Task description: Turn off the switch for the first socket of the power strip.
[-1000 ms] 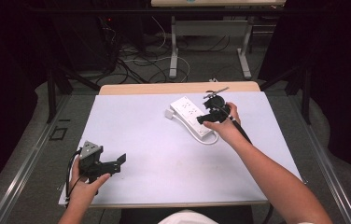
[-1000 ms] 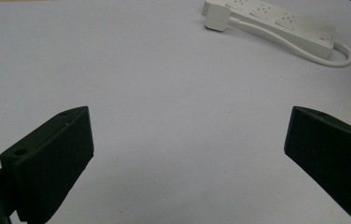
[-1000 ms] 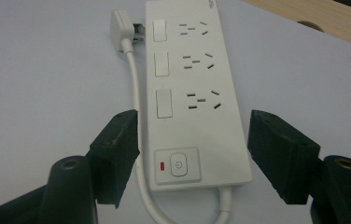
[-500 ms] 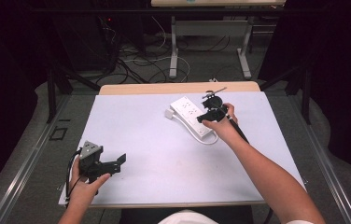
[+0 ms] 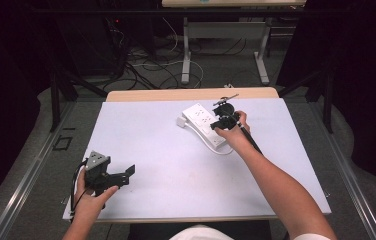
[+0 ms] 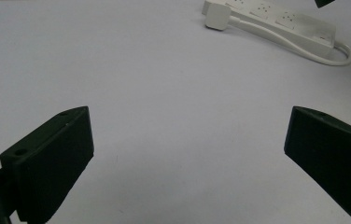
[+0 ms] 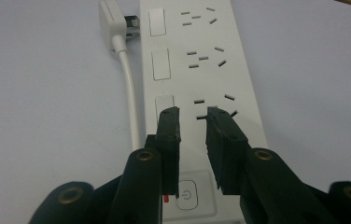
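Now over the white power strip point(image 7: 197, 93) lying far-right on the tabletop point(image 5: 166, 165): right gripper point(image 7: 193, 116) jaws just closing, narrow, nothing between. Left gripper point(image 6: 187, 154) jaws wide, empty. Probably rigid, light, smooth plastic; best gripped across the long edges, away from the cord point(image 7: 129, 88).

The power strip point(image 5: 203, 125) lies on the bench point(image 5: 166, 165), towards its far right part, running slantwise. Its plug point(image 5: 181, 121) rests on the bench just beside the strip's far left end, and its cable point(image 7: 129, 84) runs along the strip's side. The right gripper point(image 5: 222, 121) is over the strip. The left gripper point(image 5: 118, 176) is well apart, at the near left corner.
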Action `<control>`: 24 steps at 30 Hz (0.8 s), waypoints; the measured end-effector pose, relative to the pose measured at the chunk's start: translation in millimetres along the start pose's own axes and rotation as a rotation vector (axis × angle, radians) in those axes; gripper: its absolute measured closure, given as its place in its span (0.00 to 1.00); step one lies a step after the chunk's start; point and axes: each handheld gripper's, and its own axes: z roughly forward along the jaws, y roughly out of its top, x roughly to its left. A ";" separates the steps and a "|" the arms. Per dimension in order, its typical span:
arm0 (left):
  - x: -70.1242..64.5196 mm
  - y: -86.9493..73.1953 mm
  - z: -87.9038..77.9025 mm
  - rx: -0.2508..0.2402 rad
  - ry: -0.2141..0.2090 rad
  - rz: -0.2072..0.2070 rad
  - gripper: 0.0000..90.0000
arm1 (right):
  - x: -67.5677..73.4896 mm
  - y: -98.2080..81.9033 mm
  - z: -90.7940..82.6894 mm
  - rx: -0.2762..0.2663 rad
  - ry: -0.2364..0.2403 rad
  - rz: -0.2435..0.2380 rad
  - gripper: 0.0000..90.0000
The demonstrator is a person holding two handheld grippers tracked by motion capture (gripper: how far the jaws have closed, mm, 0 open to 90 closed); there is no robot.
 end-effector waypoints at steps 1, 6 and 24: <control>0.1 0.0 0.0 0.000 0.000 0.001 0.01 | 0.3 0.6 0.7 0.009 -0.003 0.005 0.87; 0.3 0.0 -0.1 0.000 0.000 0.002 0.01 | 3.1 3.0 5.4 0.013 0.016 0.017 0.93; 1.1 0.0 -0.6 0.002 -0.001 0.001 0.01 | 21.6 17.8 17.7 0.035 0.028 -0.003 1.00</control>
